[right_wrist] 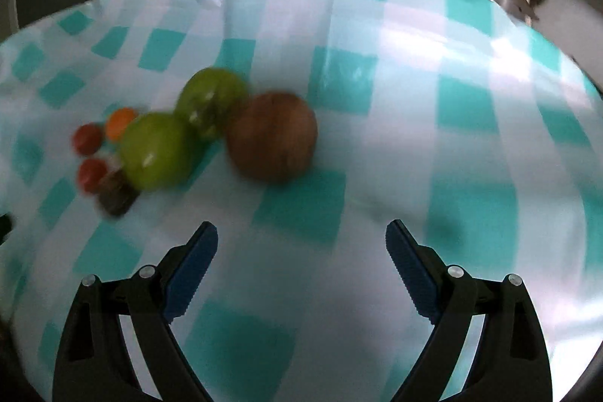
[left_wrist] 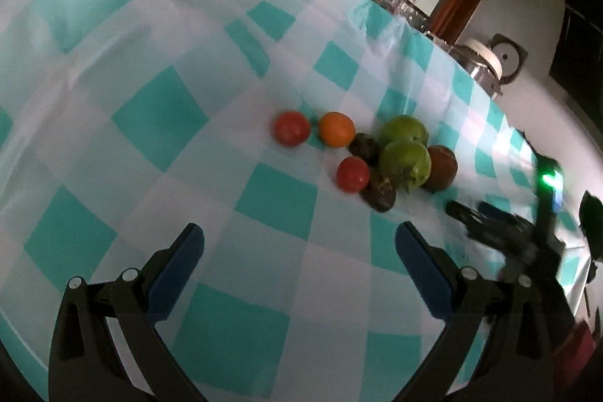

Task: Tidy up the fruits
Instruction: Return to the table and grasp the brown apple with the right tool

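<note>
Jaws on my left gripper (left_wrist: 299, 243) are standing wide apart with nothing between them, hovering over the teal-and-white checked cloth (left_wrist: 158, 115) covering the desk. My right gripper (right_wrist: 301, 240) is likewise spread wide and gripping nothing. Beyond the left gripper, the fruits are sitting in a loose cluster on the cloth: a dark fruit (left_wrist: 380, 193) nearest, a red fruit (left_wrist: 352, 173) just beside it, then two green fruits (left_wrist: 405, 162) touching, with a brown fruit (left_wrist: 441, 167) against them. Farther back, an orange fruit (left_wrist: 336, 129) and another red fruit (left_wrist: 292, 128) are lying side by side.
</note>
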`<state>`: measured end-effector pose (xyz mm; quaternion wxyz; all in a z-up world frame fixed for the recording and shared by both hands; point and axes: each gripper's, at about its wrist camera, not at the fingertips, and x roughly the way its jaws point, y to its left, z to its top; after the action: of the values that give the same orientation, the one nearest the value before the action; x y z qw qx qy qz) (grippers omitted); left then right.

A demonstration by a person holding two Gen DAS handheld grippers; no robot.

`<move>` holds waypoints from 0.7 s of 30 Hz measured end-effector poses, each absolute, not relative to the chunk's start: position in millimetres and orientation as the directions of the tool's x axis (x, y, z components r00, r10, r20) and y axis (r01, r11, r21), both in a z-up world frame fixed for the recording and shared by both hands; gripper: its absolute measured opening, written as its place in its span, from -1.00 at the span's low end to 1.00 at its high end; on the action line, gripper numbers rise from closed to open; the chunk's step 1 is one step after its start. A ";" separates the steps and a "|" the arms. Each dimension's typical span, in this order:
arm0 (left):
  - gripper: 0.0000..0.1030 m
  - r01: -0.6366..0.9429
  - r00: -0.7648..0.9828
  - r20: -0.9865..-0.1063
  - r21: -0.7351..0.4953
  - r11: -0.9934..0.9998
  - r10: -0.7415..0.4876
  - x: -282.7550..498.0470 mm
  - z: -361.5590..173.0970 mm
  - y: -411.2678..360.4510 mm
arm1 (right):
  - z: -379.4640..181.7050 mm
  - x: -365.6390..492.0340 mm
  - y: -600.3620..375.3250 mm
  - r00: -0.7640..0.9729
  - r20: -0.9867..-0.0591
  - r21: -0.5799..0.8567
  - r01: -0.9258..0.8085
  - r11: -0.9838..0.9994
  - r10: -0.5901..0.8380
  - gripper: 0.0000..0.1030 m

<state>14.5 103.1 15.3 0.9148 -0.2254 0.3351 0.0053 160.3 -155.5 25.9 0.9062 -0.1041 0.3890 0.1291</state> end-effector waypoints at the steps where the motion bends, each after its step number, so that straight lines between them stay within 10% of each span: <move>1: 0.97 -0.161 0.777 -0.613 -0.415 0.896 -0.144 15.0 15.7 104.5 | 24.3 171.4 -151.2 0.656 -0.740 -0.098 -0.327 0.940 0.152 0.71; 11: 0.97 -0.163 0.777 -0.614 -0.414 0.895 -0.142 16.0 18.1 103.3 | 13.9 221.0 -128.7 0.605 -0.780 -0.121 -0.398 0.909 0.161 0.69; 15: 0.97 -0.172 0.770 -0.624 -0.408 0.897 -0.136 17.2 17.3 103.1 | 13.7 220.7 -129.8 0.606 -0.769 -0.097 -0.425 0.900 0.203 0.24; 21: 0.97 -0.147 0.731 -0.668 -0.351 0.925 -0.138 24.7 16.2 93.6 | 14.7 185.6 -165.9 0.598 -0.760 0.076 -0.309 0.948 0.256 0.23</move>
<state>24.7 93.6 16.2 0.9099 -0.1940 0.3667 0.0024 185.6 -165.9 14.7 0.8933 -0.0315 0.4196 0.1580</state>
